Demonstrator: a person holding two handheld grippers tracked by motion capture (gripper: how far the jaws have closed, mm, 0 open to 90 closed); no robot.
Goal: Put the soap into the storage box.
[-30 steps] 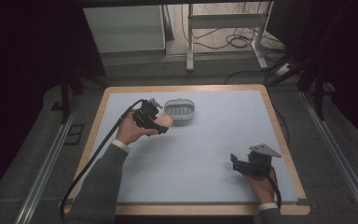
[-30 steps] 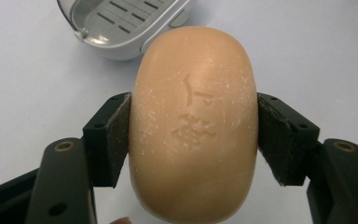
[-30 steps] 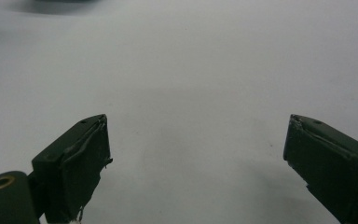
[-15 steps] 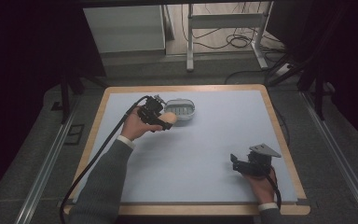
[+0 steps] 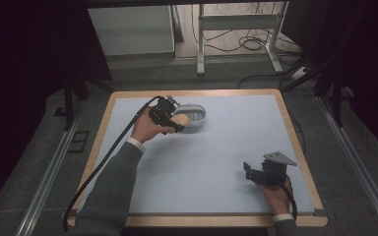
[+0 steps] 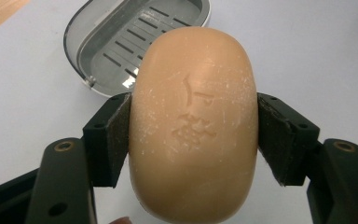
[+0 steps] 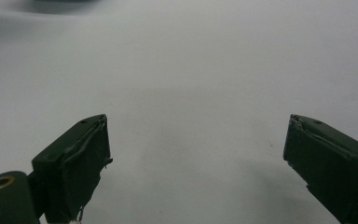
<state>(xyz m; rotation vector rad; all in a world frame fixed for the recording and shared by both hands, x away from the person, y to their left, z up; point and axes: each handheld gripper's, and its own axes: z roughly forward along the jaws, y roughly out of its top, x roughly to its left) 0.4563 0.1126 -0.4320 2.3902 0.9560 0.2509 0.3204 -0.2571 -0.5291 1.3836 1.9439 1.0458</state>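
my left claw is closed on the soap, one pad on each side so it does not slip, just before the open dish where i think it goes, while my right claw rests wide open and empty on the surface.
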